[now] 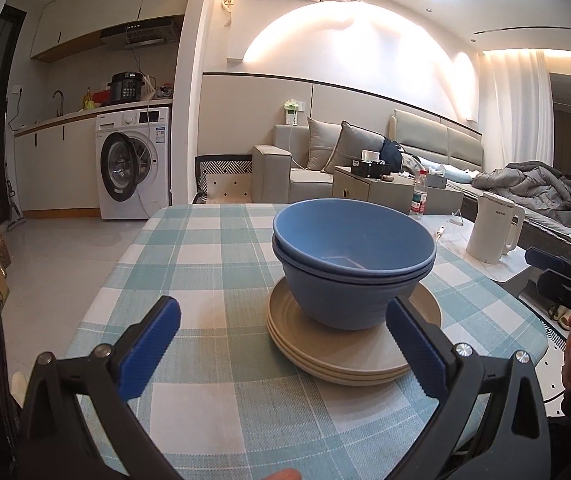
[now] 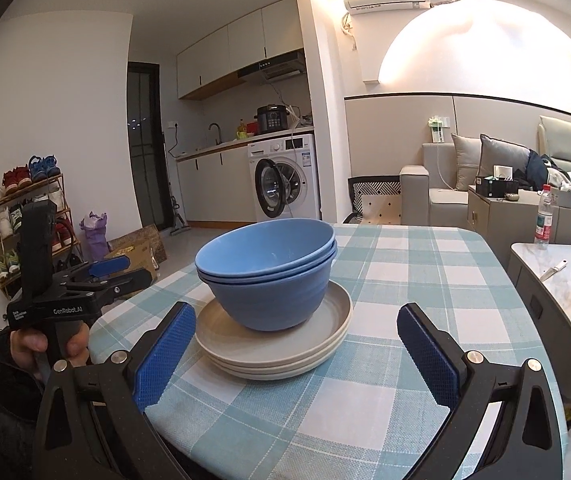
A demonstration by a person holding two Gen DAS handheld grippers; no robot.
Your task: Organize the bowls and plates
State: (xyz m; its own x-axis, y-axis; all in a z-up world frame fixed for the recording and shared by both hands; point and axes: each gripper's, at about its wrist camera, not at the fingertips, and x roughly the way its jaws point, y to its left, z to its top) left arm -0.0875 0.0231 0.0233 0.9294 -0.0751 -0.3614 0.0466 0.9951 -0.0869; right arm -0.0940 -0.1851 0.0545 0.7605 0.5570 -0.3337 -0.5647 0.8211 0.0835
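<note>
Left wrist view: hovering left gripper (image 1: 283, 346) wide open, empty. Showing blue bowls (image 1: 351, 264) nested on beige plates (image 1: 349, 350), centre frame, probably for compactness. Right gripper (image 2: 297, 354) likewise gaping, holding nothing, lower centre.

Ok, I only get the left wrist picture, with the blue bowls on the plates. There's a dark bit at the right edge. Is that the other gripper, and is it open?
Observer: Yes. The right gripper is open, fingers spread wide and holding nothing. The blue bowls sit on the beige plates just ahead of it.
Operator: What's off to the left, past my picture?
Observer: A shoe rack full of shoes, against the wall.
Operator: And who holds my gripper?
Observer: A hand grips the handle under the left gripper, well left of the stack.
</note>
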